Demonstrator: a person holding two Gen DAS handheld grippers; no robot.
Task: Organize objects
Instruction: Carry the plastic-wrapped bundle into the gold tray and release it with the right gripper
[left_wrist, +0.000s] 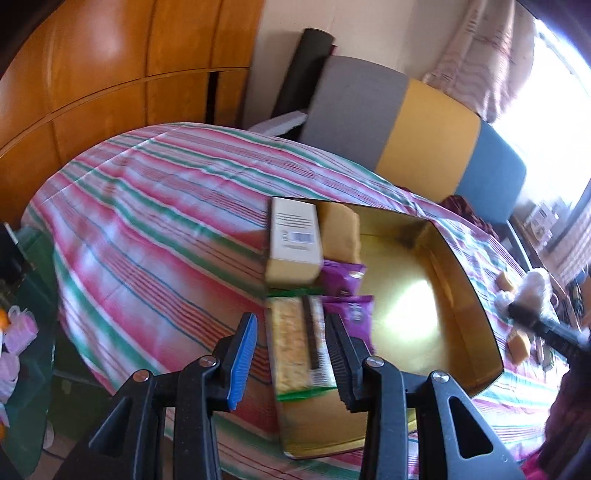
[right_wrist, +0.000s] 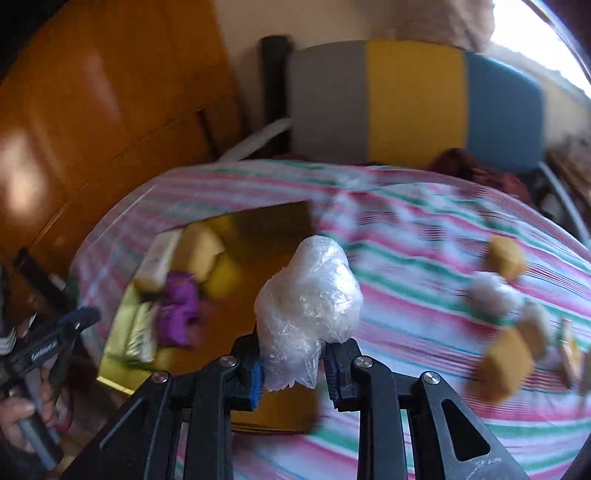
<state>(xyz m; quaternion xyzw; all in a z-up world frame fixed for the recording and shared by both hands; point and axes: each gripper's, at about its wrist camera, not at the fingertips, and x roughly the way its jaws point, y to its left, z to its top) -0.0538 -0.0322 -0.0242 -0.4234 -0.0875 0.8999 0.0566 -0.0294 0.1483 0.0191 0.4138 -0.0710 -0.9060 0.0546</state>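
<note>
A gold box (left_wrist: 458, 280) sits on the striped tablecloth (left_wrist: 155, 229). It holds a beige carton (left_wrist: 295, 236), a yellow block (left_wrist: 341, 236), purple packets (left_wrist: 351, 310) and a cracker packet (left_wrist: 299, 343). My left gripper (left_wrist: 291, 350) hovers open over the box's left edge; its pads touch nothing. My right gripper (right_wrist: 293, 354) is shut on a clear plastic bundle (right_wrist: 310, 291), above the box (right_wrist: 122, 373) at its right side. The left view shows this bundle (left_wrist: 533, 282) blurred at the far right.
Loose yellow-brown blocks (right_wrist: 506, 256) (right_wrist: 502, 369) and a white puff (right_wrist: 491, 295) lie on the cloth right of the box. A grey, yellow and blue chair back (left_wrist: 424, 122) stands behind the table. A wooden wardrobe (left_wrist: 110, 74) fills the left. A hand (right_wrist: 22, 413) holds the left gripper.
</note>
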